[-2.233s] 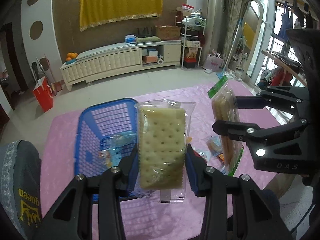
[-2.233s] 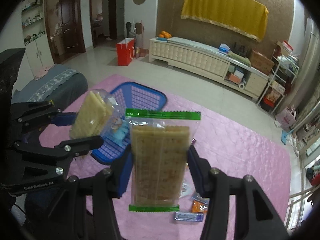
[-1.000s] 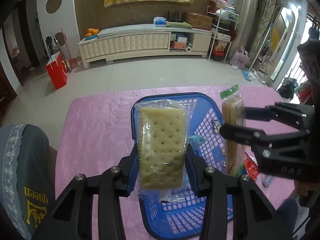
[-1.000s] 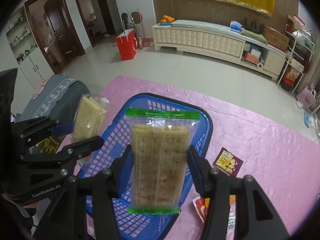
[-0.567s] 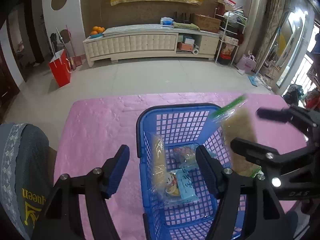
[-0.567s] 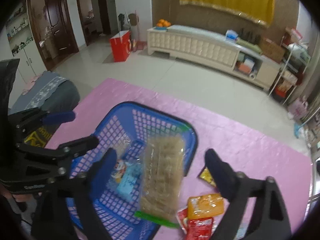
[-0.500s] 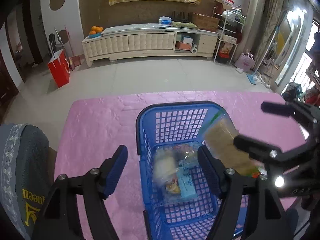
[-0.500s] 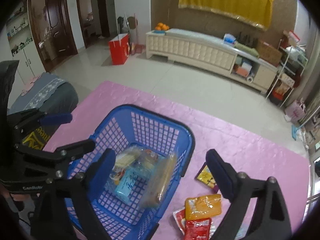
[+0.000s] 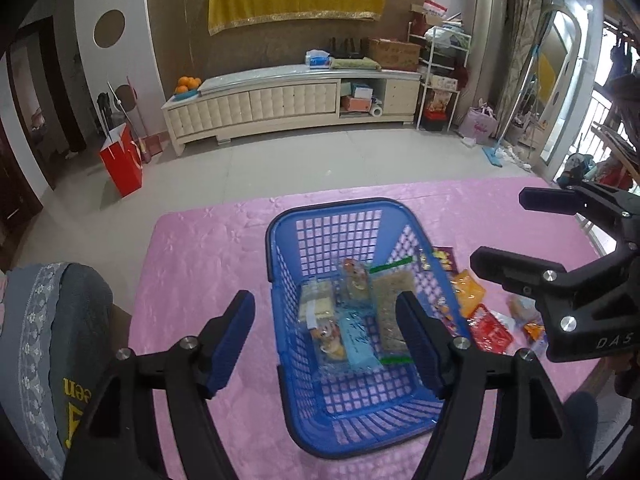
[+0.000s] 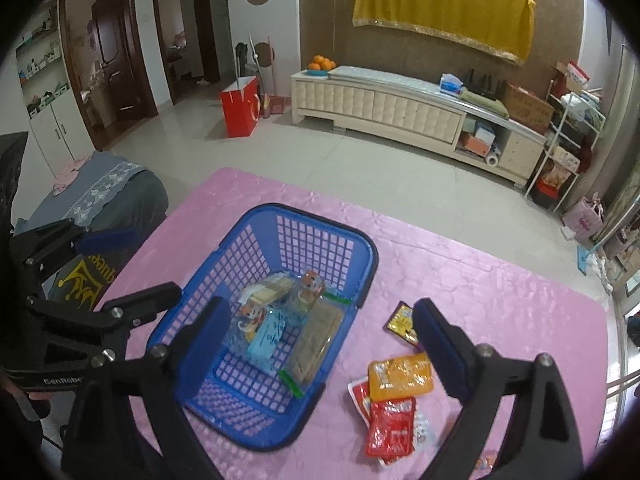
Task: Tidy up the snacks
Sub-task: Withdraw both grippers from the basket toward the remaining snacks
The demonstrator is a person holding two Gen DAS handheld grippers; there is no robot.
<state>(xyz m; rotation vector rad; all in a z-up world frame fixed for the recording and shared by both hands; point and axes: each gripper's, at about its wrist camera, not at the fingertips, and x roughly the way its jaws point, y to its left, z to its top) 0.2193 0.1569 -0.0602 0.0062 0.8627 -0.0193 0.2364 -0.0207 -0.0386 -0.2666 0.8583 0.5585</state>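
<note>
- Both cracker packs have left the tongs since a moment ago: 1 s back each pair was clamped on a pack above the basket (image 9: 280, 264); now both packs lie inside it.
- The left tongs (image 9: 326, 334) are spread wide apart and hold nothing, hanging over the near end of the basket.
- The right tongs (image 10: 324, 344) are likewise wide apart and hold nothing, above the basket's right rim and the table (image 10: 500, 304).
- The pale cracker pack (image 9: 316, 306) rests on the basket floor at its left side; the green-edged pack (image 10: 316, 344) lies along the right wall, its green seals visible at both ends.
- Between them sit a light-blue packet (image 10: 266, 338) and some clear wrappers with cartoon faces; how many, I cannot tell.
- So 2 more snacks are sorted, and the drop looks clean: nothing hangs over the rim.
- Left on the pink table, just right of the basket: an orange pouch (image 10: 400, 376), a red pouch (image 10: 390, 430) touching it from below, and a dark purple packet (image 10: 402, 322) nearer the far side. A few more wrappers peek out at the edge, partly hidden by the right tongs.
- My guess is that the task is roughly half done; the next step would be for the right tongs to go down to the pouches, which lie flat and overlapping, so pinching only 1 may be fiddly.
</note>
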